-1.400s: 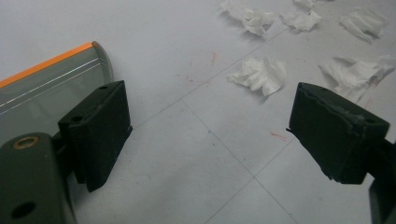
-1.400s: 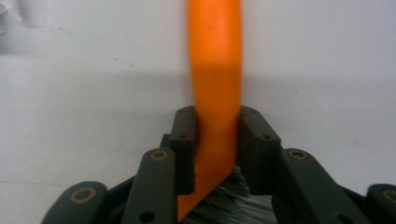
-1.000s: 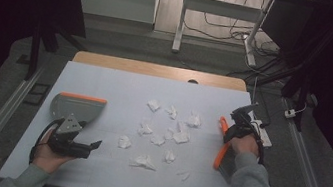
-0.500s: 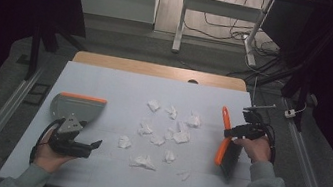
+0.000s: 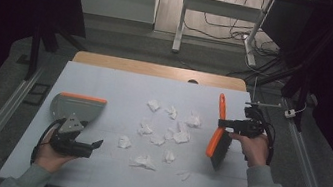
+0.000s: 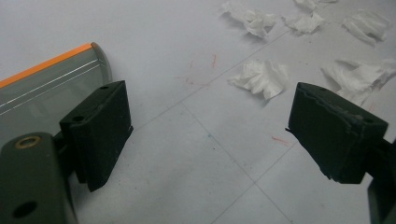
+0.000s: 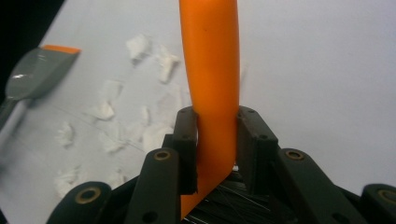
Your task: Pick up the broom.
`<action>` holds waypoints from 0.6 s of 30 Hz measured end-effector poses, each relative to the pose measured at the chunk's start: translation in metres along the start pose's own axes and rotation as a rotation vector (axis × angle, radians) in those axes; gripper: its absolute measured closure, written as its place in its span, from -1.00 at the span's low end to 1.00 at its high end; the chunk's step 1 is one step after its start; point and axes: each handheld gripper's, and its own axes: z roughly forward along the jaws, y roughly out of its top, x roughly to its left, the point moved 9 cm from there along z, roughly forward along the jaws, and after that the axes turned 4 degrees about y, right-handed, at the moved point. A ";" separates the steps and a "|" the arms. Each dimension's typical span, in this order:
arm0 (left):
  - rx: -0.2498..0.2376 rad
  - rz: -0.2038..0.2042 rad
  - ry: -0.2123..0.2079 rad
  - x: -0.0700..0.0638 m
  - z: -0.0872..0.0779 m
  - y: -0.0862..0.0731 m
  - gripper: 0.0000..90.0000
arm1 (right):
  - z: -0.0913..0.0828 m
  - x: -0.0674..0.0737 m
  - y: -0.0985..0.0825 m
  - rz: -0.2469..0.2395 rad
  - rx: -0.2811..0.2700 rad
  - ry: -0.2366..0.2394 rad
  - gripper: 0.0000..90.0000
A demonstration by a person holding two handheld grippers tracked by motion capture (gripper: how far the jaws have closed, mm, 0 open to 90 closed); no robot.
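Dustpan (image 6: 42,88) cut by left edge; brush (image 7: 212,93) bristles mostly hidden behind right tool (image 7: 215,154).

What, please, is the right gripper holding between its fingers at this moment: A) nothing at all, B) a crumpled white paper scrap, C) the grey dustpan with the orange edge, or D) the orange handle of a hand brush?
D: the right gripper has its fingers clamped on either side of the orange plastic handle of the black-bristled hand brush.

The high view looked down from above the white tabletop (image 5: 105,84). Each gripper view rode close behind its own black jaws: the left faced low across crumpled white tissue scraps (image 6: 261,77), which the right also saw beyond its jaws.
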 end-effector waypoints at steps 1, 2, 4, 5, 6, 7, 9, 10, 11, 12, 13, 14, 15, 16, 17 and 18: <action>0.000 0.002 0.000 -0.001 0.001 0.000 -0.69 | 0.001 0.004 0.001 -0.007 -0.012 0.011 0.58; 0.000 0.001 0.001 -0.001 0.001 0.001 -0.69 | 0.002 0.009 0.002 -0.016 -0.023 0.024 0.58; 0.000 -0.001 -0.002 -0.002 0.002 0.002 -0.69 | 0.003 0.016 0.004 -0.032 -0.044 0.047 0.58; -0.002 -0.002 -0.003 -0.003 0.002 0.002 -0.69 | 0.004 0.021 0.005 -0.039 -0.054 0.062 0.58; -0.002 -0.004 -0.003 -0.003 0.003 0.003 -0.69 | 0.004 0.026 0.006 -0.042 -0.064 0.083 0.58; -0.003 -0.004 -0.005 -0.004 0.003 0.003 -0.69 | 0.005 0.031 0.007 -0.047 -0.078 0.098 0.58; -0.005 -0.005 -0.006 -0.004 0.003 0.004 -0.68 | 0.006 0.040 0.008 -0.063 -0.090 0.119 0.58; -0.006 -0.005 -0.005 -0.005 0.003 0.005 -0.68 | 0.007 0.043 0.008 -0.069 -0.100 0.128 0.58; -0.008 -0.004 -0.005 -0.005 0.003 0.005 -0.68 | 0.007 0.047 0.009 -0.073 -0.111 0.135 0.58; -0.011 -0.002 -0.005 -0.005 0.004 0.006 -0.68 | 0.008 0.051 0.009 -0.077 -0.121 0.146 0.58; -0.012 0.000 -0.006 -0.006 0.004 0.007 -0.68 | 0.009 0.055 0.009 -0.079 -0.133 0.160 0.58; -0.012 0.000 -0.007 -0.006 0.004 0.007 -0.68 | 0.009 0.060 0.009 -0.080 -0.147 0.175 0.58; -0.013 0.000 -0.008 -0.007 0.005 0.007 -0.68 | 0.010 0.069 0.009 -0.084 -0.171 0.205 0.58; -0.012 0.000 -0.007 -0.007 0.006 0.008 -0.68 | 0.010 0.069 0.009 -0.084 -0.171 0.205 0.58; -0.012 0.000 -0.008 -0.007 0.006 0.008 -0.68 | 0.010 0.072 0.010 -0.084 -0.184 0.212 0.58; -0.013 0.000 -0.009 -0.007 0.007 0.009 -0.68 | 0.012 0.075 0.010 -0.086 -0.190 0.216 0.58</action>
